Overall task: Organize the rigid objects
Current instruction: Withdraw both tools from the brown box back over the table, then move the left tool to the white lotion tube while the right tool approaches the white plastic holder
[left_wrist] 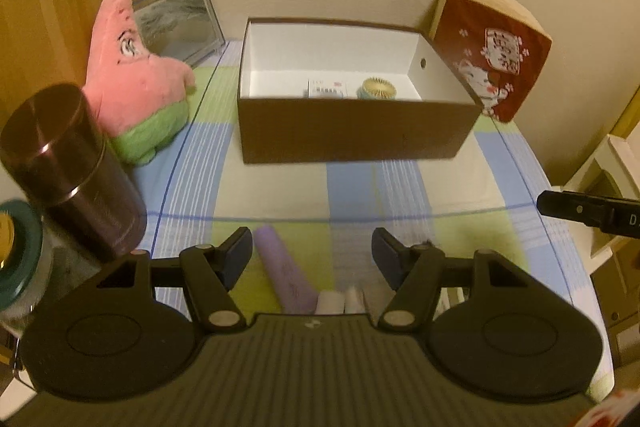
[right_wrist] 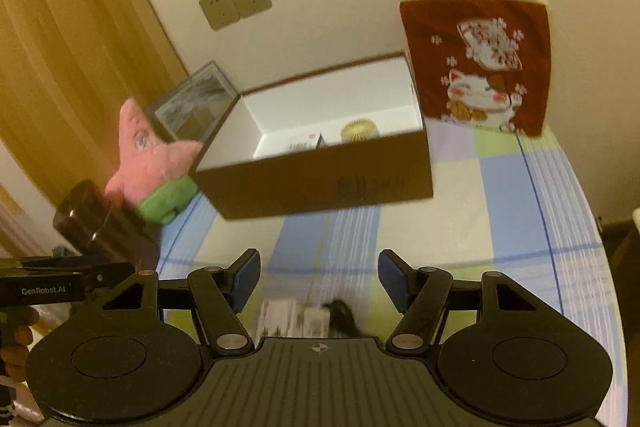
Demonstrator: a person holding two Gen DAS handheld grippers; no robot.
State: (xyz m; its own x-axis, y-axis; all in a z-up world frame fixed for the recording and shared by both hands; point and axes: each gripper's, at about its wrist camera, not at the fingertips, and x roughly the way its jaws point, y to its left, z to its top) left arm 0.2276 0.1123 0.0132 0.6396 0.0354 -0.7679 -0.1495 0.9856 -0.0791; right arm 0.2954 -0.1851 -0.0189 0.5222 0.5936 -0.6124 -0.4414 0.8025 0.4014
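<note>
Around the brown box point(left_wrist: 352, 131), the table was crowded on its far and left sides. A pink and green star plush point(left_wrist: 136, 75) stood just left of the box, with a framed picture point(left_wrist: 180, 19) leaning against the wall behind it. A dark metal canister point(left_wrist: 68, 163) stood nearer the camera on the left, and a teal-lidded jar point(left_wrist: 20, 259) sat beside it at the picture's edge. A red cushion with a lucky cat point(left_wrist: 492, 55) leaned at the box's right rear corner, touching or nearly touching it.

The box was open-topped, brown outside and white inside, and held a small white carton point(left_wrist: 326, 87) and a round item with a gold ribbed top point(left_wrist: 378, 89) side by side near its front wall.

The left gripper point(left_wrist: 312, 255) hovered above the checked tablecloth point(left_wrist: 360, 187), its blue-padded jaws wide apart and gripping nothing; a lilac tube point(left_wrist: 284, 275) and some white items, partly hidden, lay on the cloth below it. The right gripper point(right_wrist: 318, 277) likewise stood wide open and empty, over a blurred white packet point(right_wrist: 292, 317) and a dark object point(right_wrist: 344, 317).

Between both grippers and the box's front wall the cloth lay bare, and the table's right edge ran open beside it.
</note>
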